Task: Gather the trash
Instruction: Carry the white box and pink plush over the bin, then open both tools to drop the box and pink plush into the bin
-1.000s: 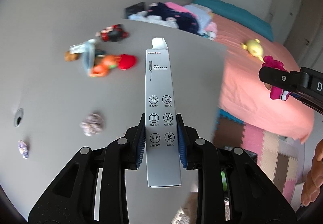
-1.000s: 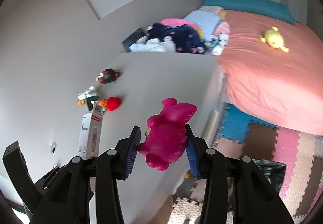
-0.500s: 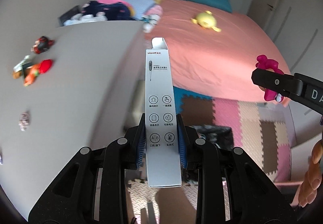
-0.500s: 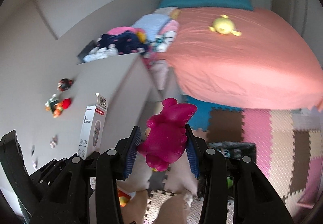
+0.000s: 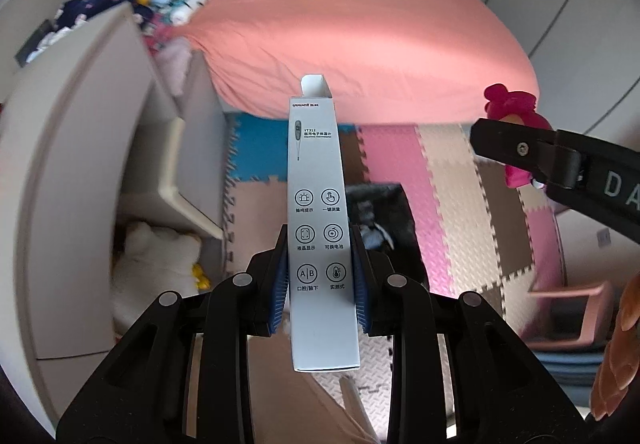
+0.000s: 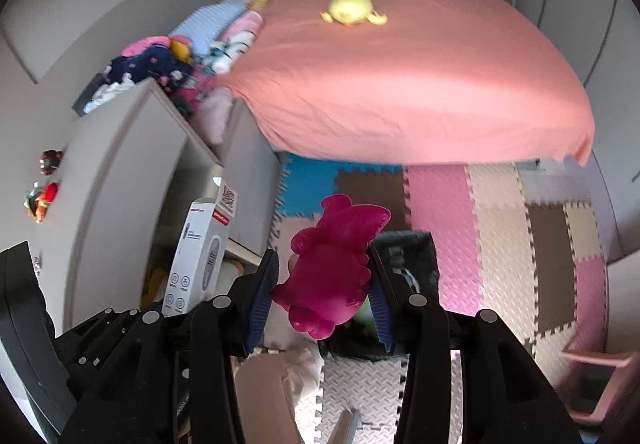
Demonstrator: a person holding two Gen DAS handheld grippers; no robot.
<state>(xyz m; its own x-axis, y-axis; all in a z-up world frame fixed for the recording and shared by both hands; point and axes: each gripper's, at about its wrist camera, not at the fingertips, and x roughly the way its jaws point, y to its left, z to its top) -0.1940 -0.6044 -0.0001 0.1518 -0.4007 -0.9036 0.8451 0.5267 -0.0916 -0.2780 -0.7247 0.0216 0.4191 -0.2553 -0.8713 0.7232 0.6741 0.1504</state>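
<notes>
My left gripper is shut on a tall white thermometer box, held upright in the air; the box also shows in the right wrist view. My right gripper is shut on a magenta toy figure, which also shows at the right of the left wrist view. A black bin bag sits on the floor mats below and just beyond both grippers; it also shows in the right wrist view.
A grey table with small toys stands at the left. A bed with a pink sheet and a yellow plush lies ahead. Coloured foam mats cover the floor. A pink bin stands at the right.
Both grippers have swung right, away from the tabletop, and now hang over the floor mats above the black bag. Each still holds its object.
</notes>
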